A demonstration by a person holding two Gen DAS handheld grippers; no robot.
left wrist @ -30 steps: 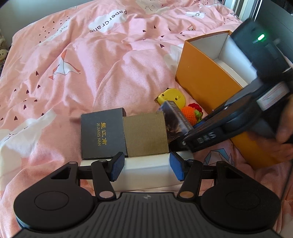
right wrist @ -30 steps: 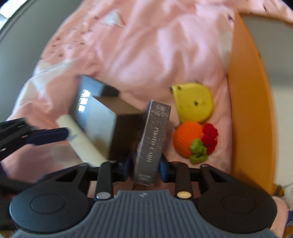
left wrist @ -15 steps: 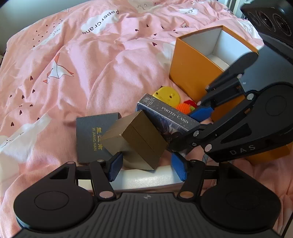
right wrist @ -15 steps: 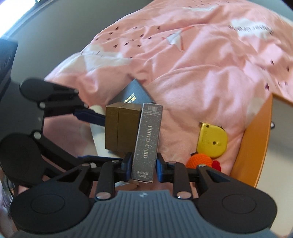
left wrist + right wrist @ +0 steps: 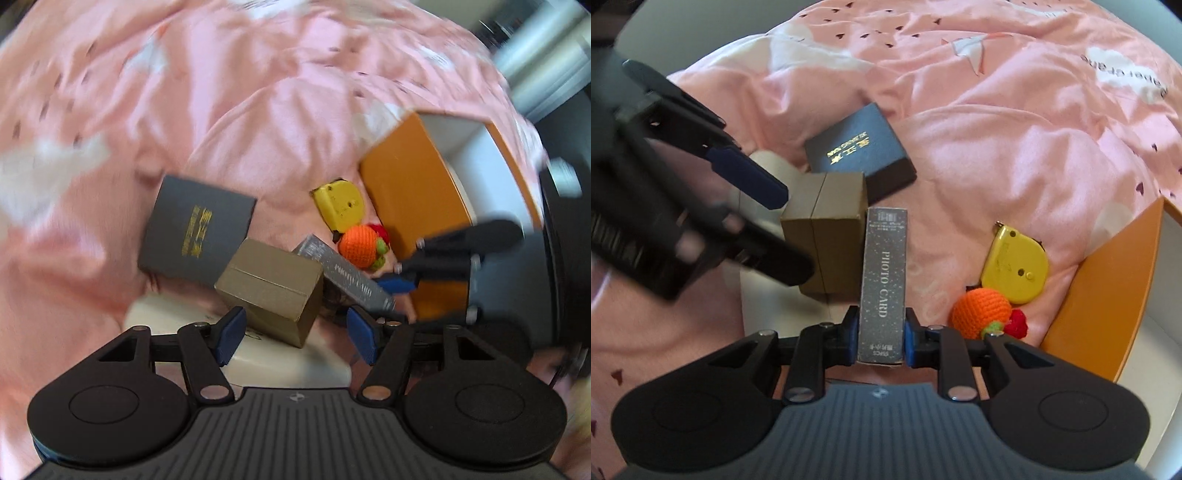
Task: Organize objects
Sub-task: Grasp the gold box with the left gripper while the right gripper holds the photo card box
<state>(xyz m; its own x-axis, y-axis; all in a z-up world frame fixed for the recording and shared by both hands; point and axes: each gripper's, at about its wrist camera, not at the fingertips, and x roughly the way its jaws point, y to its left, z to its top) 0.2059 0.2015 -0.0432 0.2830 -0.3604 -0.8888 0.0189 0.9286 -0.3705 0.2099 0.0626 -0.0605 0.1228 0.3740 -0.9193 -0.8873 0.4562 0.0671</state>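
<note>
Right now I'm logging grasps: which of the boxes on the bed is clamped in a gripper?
The grey PHOTO CARD box, pinched by the right gripper; the brown box and dark box lie free.

Both wrist views (close, downward) share brown box (image 5: 271,291).

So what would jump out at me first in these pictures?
Probably the grey photo card box clamped upright in the right gripper, front and centre over the pink bedspread. To its right lie a yellow tape measure and an orange crochet toy, beside an open orange box.
</note>
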